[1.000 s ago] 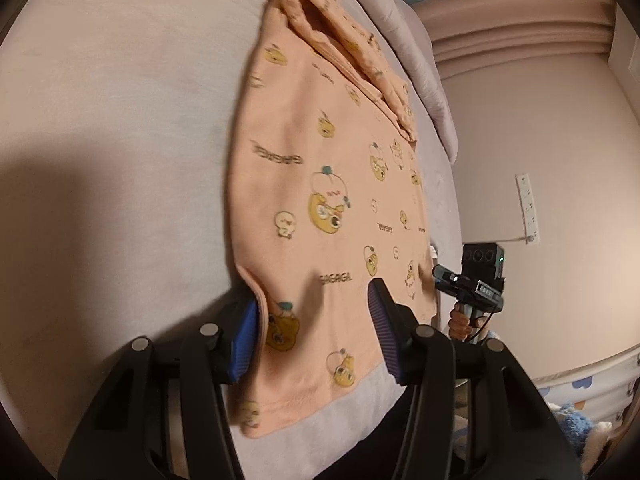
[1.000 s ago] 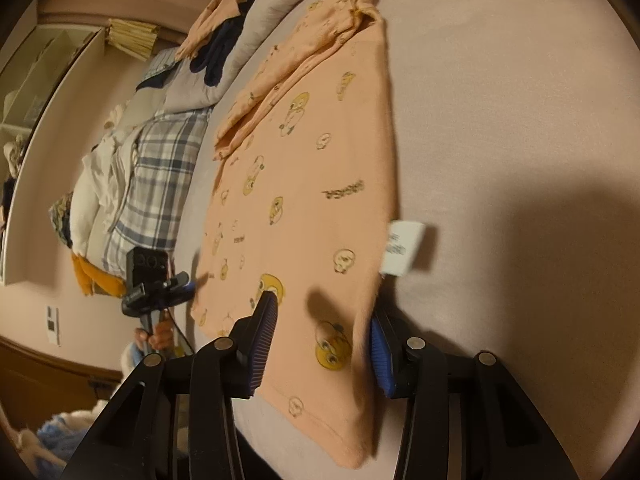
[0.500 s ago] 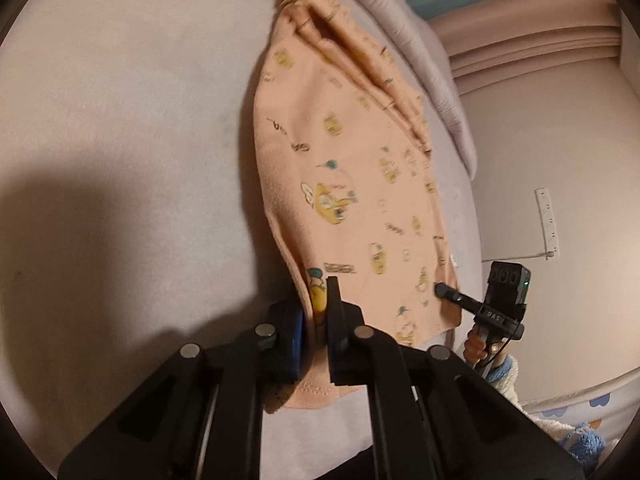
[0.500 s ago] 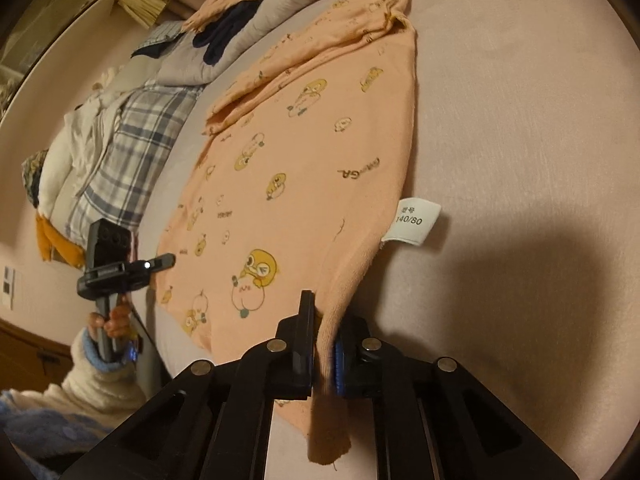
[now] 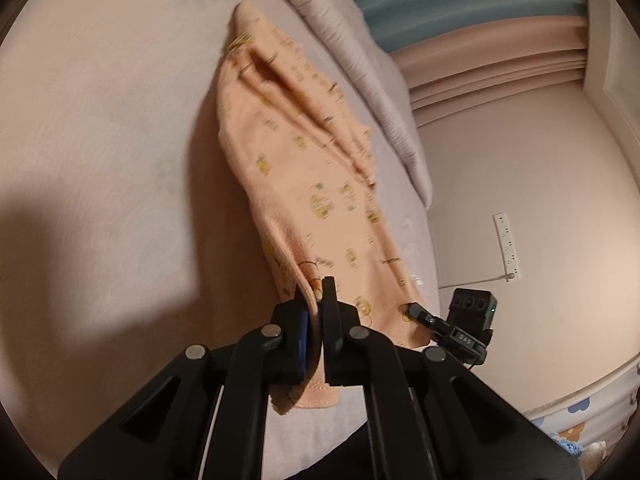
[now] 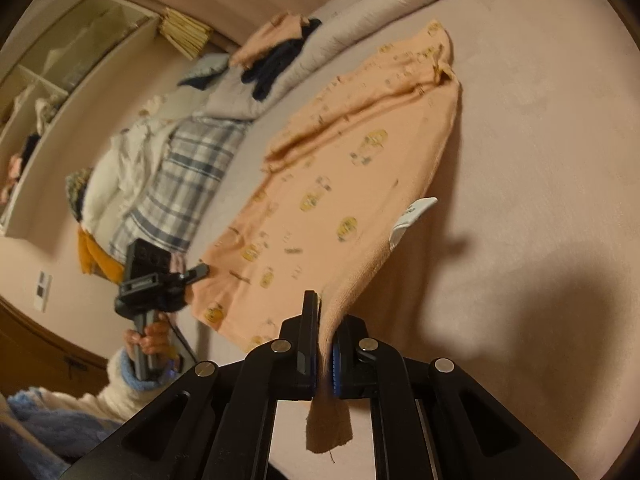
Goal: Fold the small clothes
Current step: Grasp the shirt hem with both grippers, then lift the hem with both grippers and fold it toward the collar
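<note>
Both grippers, left [image 5: 319,320] and right [image 6: 323,344], now clamp the shirt [image 6: 360,168] hem between shut jaws, lifting it ahead, so folding starts.

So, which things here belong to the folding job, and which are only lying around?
Belong to the job:
- peach shirt
- left gripper, shut on its hem
- right gripper, shut on its hem

Lying around:
- plaid cloth
- dark garment
- shelf
</note>
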Demonstrator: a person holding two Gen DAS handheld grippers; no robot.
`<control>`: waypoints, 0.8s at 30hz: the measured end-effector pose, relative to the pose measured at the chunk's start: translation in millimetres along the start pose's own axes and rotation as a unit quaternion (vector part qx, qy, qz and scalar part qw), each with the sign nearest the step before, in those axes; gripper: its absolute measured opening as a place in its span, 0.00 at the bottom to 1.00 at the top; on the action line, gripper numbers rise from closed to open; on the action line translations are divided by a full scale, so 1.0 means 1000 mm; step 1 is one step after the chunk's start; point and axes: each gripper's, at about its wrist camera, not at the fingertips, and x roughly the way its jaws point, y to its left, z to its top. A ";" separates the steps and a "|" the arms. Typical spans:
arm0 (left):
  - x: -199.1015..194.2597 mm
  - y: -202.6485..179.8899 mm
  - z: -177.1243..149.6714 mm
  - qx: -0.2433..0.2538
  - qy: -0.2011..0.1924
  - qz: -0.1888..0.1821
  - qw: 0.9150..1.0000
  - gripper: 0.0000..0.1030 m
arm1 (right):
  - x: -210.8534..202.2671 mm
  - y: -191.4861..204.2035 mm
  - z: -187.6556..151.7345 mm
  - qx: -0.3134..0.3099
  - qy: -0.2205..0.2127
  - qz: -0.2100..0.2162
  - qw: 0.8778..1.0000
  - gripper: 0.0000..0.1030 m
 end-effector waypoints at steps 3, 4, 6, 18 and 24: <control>-0.002 -0.009 0.009 0.012 -0.008 -0.006 1.000 0.02 | -0.005 0.001 0.005 0.004 -0.018 0.019 1.000 0.06; -0.003 -0.012 0.012 0.015 -0.011 -0.005 1.000 0.02 | -0.006 0.003 0.008 0.003 -0.024 0.023 0.999 0.06; -0.005 -0.017 0.020 0.016 -0.019 -0.012 1.000 0.02 | -0.006 0.007 0.013 0.000 -0.035 0.032 0.999 0.06; -0.010 -0.036 0.081 0.013 -0.069 -0.029 0.997 0.02 | -0.022 0.005 0.070 0.009 -0.101 0.063 0.993 0.06; -0.008 -0.037 0.130 0.004 -0.095 -0.023 0.995 0.02 | -0.017 0.002 0.114 0.009 -0.120 0.057 0.991 0.06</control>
